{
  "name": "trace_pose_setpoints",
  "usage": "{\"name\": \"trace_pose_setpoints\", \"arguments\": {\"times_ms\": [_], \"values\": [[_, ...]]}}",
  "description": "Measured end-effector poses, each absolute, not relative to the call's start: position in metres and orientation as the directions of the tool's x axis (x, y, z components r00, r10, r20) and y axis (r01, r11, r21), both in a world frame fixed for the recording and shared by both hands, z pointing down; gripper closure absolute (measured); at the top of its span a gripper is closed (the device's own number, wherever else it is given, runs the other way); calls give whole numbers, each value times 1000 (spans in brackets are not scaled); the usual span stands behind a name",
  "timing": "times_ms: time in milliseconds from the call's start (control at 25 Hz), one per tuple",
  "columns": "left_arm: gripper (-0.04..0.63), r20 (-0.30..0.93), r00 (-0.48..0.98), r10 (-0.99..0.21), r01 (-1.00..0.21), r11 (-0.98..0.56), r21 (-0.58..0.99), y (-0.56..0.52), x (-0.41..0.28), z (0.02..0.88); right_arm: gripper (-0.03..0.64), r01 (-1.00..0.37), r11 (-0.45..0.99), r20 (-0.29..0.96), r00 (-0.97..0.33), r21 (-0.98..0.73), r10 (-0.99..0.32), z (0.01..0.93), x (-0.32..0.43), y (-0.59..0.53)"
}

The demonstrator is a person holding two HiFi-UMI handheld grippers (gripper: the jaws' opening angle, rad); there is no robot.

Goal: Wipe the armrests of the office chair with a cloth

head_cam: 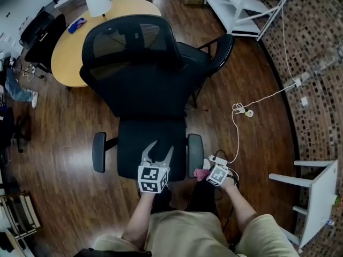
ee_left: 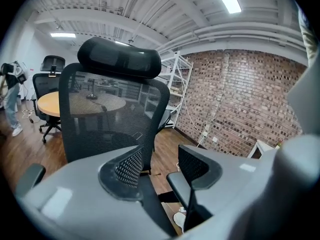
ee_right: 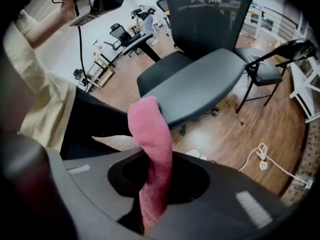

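A black mesh-backed office chair point(head_cam: 144, 84) stands on a wooden plank floor point(head_cam: 59, 143), its seat turned toward the person. Its two padded armrests run along either side of the seat, the left armrest point(head_cam: 99, 152) bare and well apart from both tools. The left hand-held gripper point(head_cam: 162, 150) hovers over the front part of the seat, pointing at the backrest. Its jaws are spread wide with nothing between them, and in the left gripper view only the chair's back and one arm pad show through the gap. The right hand-held gripper point(head_cam: 210, 173) is low at the near end of the right armrest point(head_cam: 195, 153), with its jaws closed tight on a pink terry cloth point(ee_right: 152, 144). The cloth is pinched at its lower part and stands up out of the jaws as a thick folded strip that leans slightly left. In the right gripper view its top edge overlaps the near tip of the grey-black arm pad. From the head view it sits just beside that tip, though whether cloth and pad actually touch cannot be told. Behind the chair are a round wooden table point(head_cam: 64, 47) and a black folding chair point(head_cam: 220, 50). A white cable point(head_cam: 242, 110) trails across the floor toward the brick wall point(head_cam: 316, 63), and a white shelving rack point(head_cam: 241, 4) stands in the far corner.
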State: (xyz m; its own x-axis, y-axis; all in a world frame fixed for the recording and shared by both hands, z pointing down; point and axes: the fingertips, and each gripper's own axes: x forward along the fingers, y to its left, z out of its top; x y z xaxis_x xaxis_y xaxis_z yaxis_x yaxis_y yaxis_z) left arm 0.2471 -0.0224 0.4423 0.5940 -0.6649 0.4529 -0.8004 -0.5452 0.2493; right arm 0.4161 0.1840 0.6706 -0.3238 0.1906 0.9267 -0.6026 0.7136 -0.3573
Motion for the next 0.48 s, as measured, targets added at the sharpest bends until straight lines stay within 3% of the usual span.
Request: {"name": "trace_pose_setpoints", "arguments": {"times_ms": [200, 480], "values": [[397, 480, 579, -659, -809, -538, 237, -21, 261, 447, 548, -713, 622, 922, -384, -323, 38, 673, 442, 129], [397, 505, 550, -665, -829, -510, 231, -27, 262, 454, 548, -744, 611, 928, -371, -268, -44, 681, 452, 55]]}}
